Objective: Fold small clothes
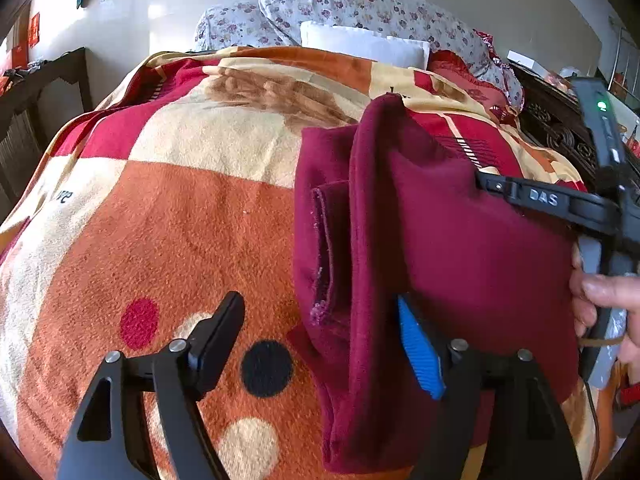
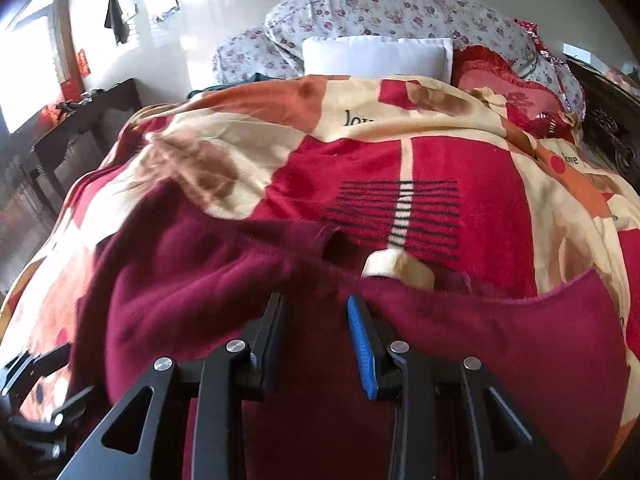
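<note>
Maroon garment [image 1: 460,240], patterned blanket [image 1: 160,220], white pillow [image 2: 376,58]

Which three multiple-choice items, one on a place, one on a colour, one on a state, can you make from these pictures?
1. Where is the white pillow? A on the floor; B at the bed's far end; C under the garment.
2. What colour is the garment? A maroon; B green; C grey.
3. How is the left gripper? A shut on cloth; B shut, empty; C wide open.
Key: B, it leans against the floral bedding; A, the cloth is maroon all over; C, its fingers stand far apart.
</note>
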